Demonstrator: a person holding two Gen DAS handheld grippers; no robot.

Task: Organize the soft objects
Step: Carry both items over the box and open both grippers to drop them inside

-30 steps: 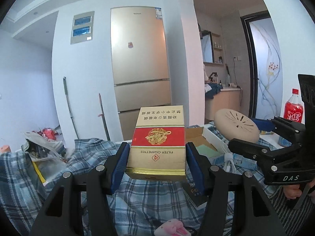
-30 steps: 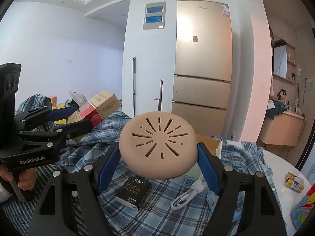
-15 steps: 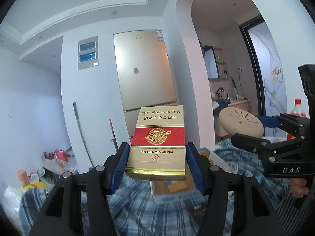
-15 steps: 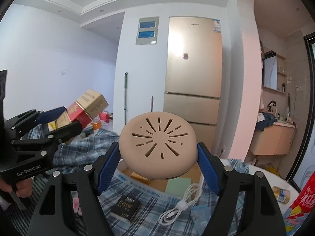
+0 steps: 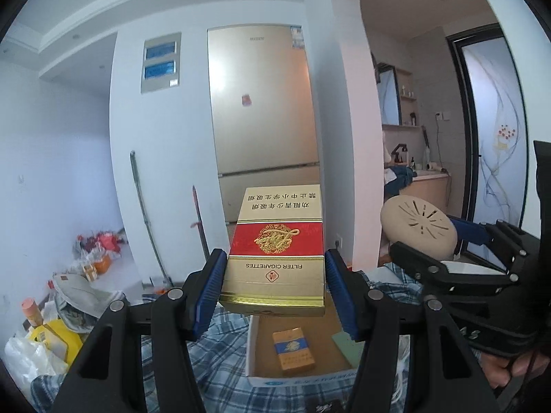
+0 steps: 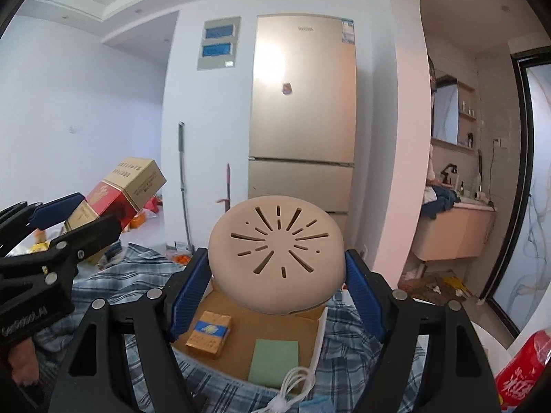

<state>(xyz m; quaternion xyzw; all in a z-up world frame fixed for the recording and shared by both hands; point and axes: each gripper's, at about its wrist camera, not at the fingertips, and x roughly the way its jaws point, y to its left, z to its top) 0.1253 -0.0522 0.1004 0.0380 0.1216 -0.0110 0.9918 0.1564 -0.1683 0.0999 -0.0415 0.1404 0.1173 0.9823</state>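
Observation:
My left gripper [image 5: 275, 287] is shut on a gold and red cigarette carton [image 5: 275, 247], held up in the air and tilted away from me. My right gripper [image 6: 277, 272] is shut on a round beige pad with slots [image 6: 275, 254]. Each gripper shows in the other's view: the right one with the round pad [image 5: 418, 229] at the right, the left one with the carton [image 6: 124, 194] at the left. Below both lies an open cardboard box [image 6: 248, 330] on a blue plaid cloth [image 6: 347, 347].
Inside the box lie a small orange and blue pack [image 6: 208, 334] and a green card [image 6: 273, 361]. A white cable [image 6: 292, 385] hangs over the box's near edge. A red bottle [image 6: 523, 375] stands at the right. Bags and clutter [image 5: 51, 327] sit at the left. A fridge [image 6: 303, 117] stands behind.
Both grippers have risen with their loads and moved over the cardboard box, which now lies right below them. The grips have not changed.

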